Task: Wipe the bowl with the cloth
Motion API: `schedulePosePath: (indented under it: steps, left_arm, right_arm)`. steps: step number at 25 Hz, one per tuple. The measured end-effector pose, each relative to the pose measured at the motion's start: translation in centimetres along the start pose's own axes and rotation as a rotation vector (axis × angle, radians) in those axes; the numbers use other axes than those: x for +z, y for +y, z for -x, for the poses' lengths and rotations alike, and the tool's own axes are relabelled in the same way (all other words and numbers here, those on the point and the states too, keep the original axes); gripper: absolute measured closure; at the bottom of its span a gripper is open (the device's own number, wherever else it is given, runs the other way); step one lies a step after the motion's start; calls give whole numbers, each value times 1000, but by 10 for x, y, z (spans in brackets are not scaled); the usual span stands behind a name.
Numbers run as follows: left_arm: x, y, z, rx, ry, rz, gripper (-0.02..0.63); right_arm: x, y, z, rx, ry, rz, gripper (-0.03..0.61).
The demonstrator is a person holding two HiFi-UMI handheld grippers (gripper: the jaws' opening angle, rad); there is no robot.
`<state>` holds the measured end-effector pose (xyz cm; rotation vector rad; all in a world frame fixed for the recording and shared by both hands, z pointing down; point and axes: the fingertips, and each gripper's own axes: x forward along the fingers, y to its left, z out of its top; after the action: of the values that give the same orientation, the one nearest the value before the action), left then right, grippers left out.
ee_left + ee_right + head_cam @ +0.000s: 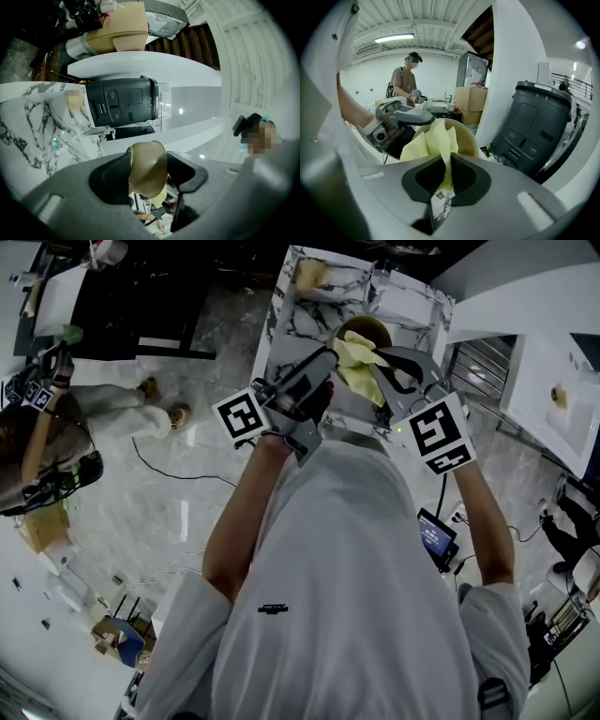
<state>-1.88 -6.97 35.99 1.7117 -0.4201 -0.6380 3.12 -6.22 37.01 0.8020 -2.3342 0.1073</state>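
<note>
Warehouse-like lab (ribbed ceiling (417,18), strip light (393,38), cardboard box (469,105))

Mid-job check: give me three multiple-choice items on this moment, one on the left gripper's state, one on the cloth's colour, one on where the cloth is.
1. The left gripper is:
A. open and empty
B. shut on the bowl
C. shut on the cloth

2. The cloth is:
A. blue
B. red
C. yellow

3. The cloth sits:
A. at the bowl's mouth, pinched by the right gripper
B. under the bowl
C. draped over the left gripper

Answers:
1. B, the bowl is clamped between its pads.
2. C, it shows pale yellow in the right gripper view.
3. A, it fans out from the closed jaws into the bowl's opening.
</note>
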Motion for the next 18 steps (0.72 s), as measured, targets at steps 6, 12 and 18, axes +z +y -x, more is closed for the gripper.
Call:
schedulePosePath:
  steps: [6,12,18]
  left_arm:
    - [-12,-1,0,-3,11,11,370]
    - [-14,-5,7,4,0,-7,370]
    - [-7,-5,11,10,-21,-21,370]
  right_arm:
    - [16,19,-16,76,-73,-41,546]
    - [27,10,-26,9,-77,21,546]
    - [11,-9,-25,-100,37,137,546]
